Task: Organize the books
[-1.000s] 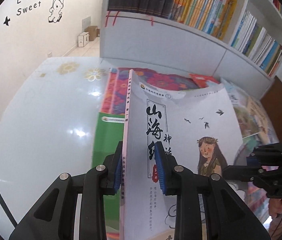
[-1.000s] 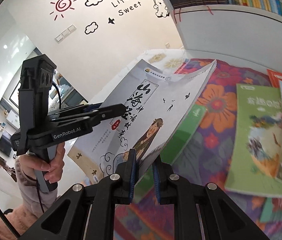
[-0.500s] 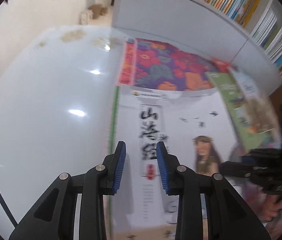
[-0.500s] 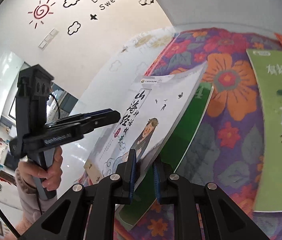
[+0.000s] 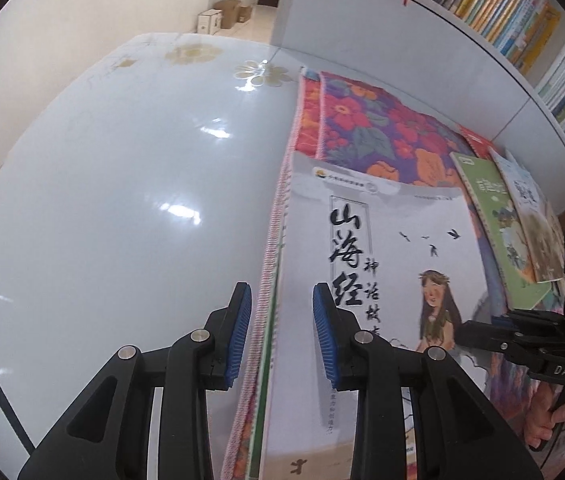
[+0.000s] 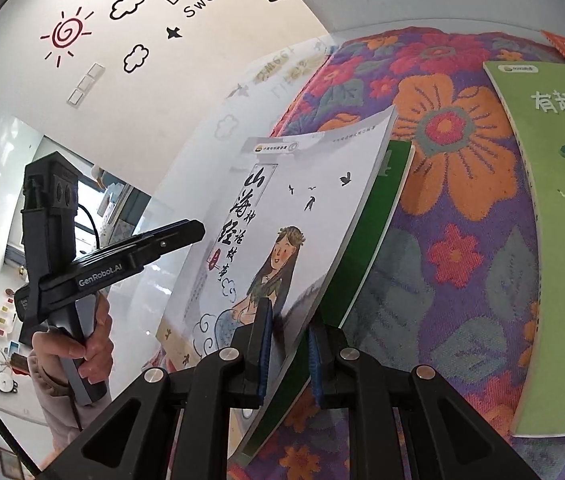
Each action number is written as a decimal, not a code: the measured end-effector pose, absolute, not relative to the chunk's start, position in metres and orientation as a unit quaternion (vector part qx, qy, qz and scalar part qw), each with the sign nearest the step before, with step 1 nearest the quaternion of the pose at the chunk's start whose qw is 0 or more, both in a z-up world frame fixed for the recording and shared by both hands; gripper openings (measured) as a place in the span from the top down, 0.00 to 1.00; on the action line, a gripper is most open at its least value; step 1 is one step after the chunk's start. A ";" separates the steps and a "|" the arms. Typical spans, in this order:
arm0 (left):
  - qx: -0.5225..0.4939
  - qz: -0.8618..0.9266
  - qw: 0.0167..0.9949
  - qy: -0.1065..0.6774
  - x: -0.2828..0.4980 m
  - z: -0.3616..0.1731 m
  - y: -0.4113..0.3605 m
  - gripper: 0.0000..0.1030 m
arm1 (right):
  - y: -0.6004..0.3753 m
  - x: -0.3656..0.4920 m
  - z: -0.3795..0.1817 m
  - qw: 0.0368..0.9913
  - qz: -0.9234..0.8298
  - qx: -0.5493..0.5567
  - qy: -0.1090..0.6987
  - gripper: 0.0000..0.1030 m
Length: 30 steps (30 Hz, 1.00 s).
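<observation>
The right hand-held gripper (image 6: 288, 344), marked "DAS", clamps the white book (image 6: 282, 232) titled "山海经" by its edge atop a green book (image 6: 366, 248) on the floral cloth (image 5: 382, 132); the left hand-held gripper (image 5: 281, 328), "GenRobot.AI", stands apart, pads clear.

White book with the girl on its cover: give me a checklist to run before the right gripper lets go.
1. Right gripper shut on the white book: ok.
2. Left gripper open, pads off the book: ok.
3. White book sits over the green book on the floral mat: ok.
4. White book fully flat on the green book: cannot tell; the edge at the right gripper looks lifted.
5. Light green book apart from this stack: ok.
</observation>
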<state>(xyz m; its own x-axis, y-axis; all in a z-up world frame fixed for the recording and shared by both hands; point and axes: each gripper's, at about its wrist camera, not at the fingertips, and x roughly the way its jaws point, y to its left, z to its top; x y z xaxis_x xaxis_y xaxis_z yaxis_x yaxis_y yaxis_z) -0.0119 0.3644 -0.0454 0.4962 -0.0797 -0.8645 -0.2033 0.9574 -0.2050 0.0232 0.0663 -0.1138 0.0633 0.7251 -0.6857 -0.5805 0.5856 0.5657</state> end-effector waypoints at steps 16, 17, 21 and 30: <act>-0.133 0.032 0.845 0.517 -0.012 -0.050 0.356 0.71 | 0.090 0.026 -0.114 0.725 0.445 0.055 0.523 0.84; -0.130 0.035 0.847 0.515 -0.013 -0.049 0.356 0.71 | 0.090 0.027 -0.115 0.724 0.445 0.060 0.523 0.84; -0.127 0.062 0.852 0.505 -0.018 -0.043 0.362 0.71 | 0.085 0.032 -0.119 0.711 0.447 0.101 0.534 0.74; -0.104 0.089 0.869 0.475 -0.032 -0.006 0.346 0.71 | 0.045 0.039 -0.097 0.739 0.410 0.119 0.521 0.61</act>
